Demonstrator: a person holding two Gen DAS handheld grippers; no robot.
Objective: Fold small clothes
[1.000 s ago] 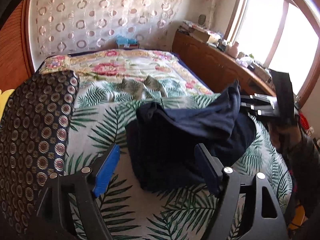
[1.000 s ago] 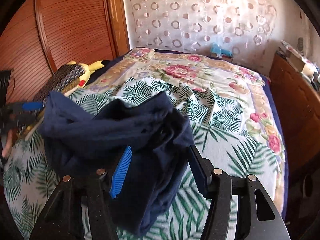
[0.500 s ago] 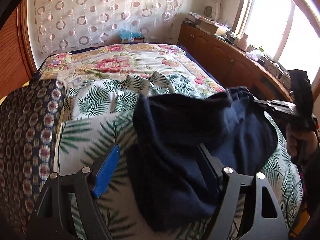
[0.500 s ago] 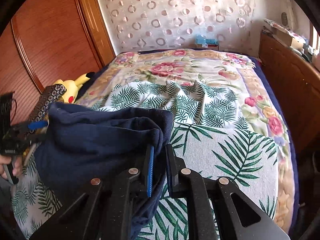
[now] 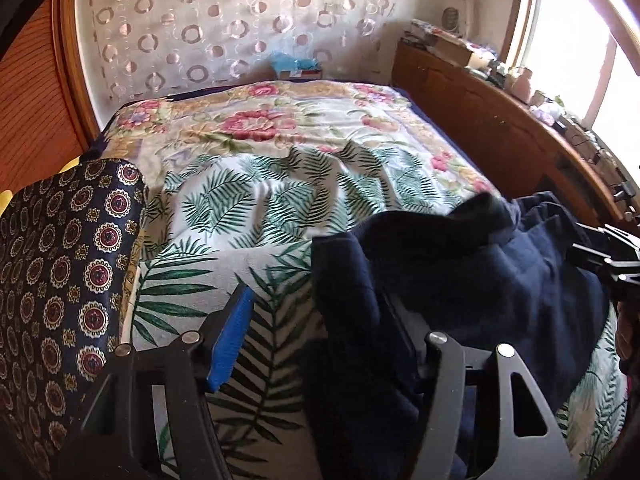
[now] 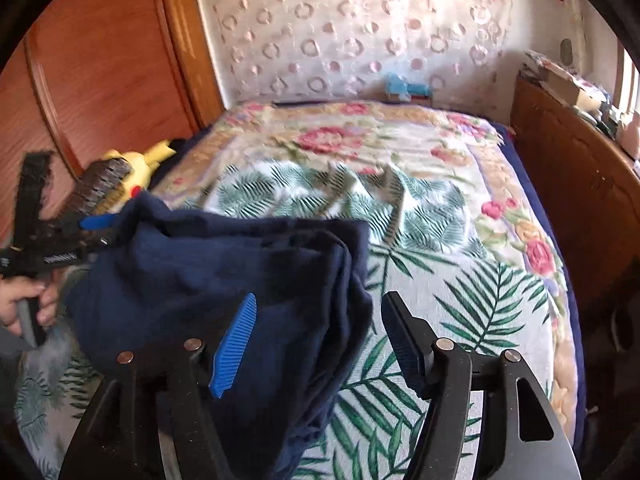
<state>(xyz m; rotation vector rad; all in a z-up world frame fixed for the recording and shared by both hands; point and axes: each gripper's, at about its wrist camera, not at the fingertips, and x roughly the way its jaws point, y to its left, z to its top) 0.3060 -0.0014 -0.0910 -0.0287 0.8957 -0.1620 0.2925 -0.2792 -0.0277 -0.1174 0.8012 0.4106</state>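
The bed (image 5: 280, 184) fills most of the room, spread with a palm-leaf and flower cover, and near its foot end lies the one garment (image 6: 224, 280) in play, a dark navy piece heaped in soft layers, not flat. A patterned cushion (image 5: 68, 264) sits at the bed's left edge with a yellow plush toy (image 6: 140, 164) beside it, well clear of the work. As for the fold, I would call it barely under way: the cloth is doubled over itself in a loose bundle, its edges are not lined up, and no neat rectangle shows anywhere; smoothing, squaring and the final folds are all left, by my reckoning. The right tool (image 6: 316, 340) has just been opening, after a brief pinch on the cloth's edge; its jaws stand apart now, with the navy fabric draped over the blue pad (image 6: 234, 346) and lying between the jaws, no pad pressing it. The left tool (image 5: 316, 344) has just been closing a little, yet stays apart; the garment's near edge hangs over its right-hand finger, with bedcover showing in the gap, so nothing is clamped there either.
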